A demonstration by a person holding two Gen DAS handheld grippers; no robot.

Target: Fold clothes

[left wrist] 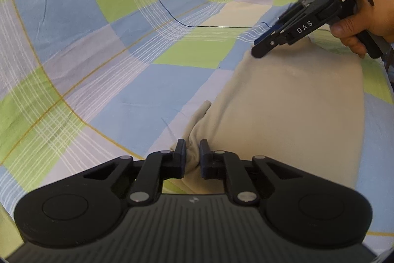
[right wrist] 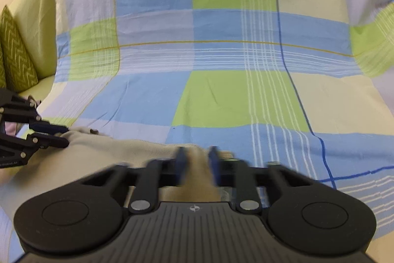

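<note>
Two claws on one beige garment, laid flat over a checked sheet of blue, green, cream and lilac squares.

Left claw: at 6 o'clock of the left wrist view, fingers nearly together, pinching a bunched fold at the garment's near edge; cloth puckered between the pads. Seen again in the right wrist view at 9 o'clock, tips on the garment's far-left corner, jaws close together.

Right claw: at 6 o'clock of the right wrist view, blurred; fingers narrowly parted with a ridge of beige cloth gathered between them, gripping it. Seen again in the left wrist view at 2 o'clock, black body lettered "DAS", tips down on the garment's far edge, held by a hand at 3 o'clock.

Garment: right half of the left wrist view, spreading from 6 o'clock toward 2 o'clock; lower left of the right wrist view, from 9 o'clock to 6 o'clock.

One green cushion with pale zigzag pattern at 9 o'clock of the right wrist view, beside the sheet's edge.
</note>
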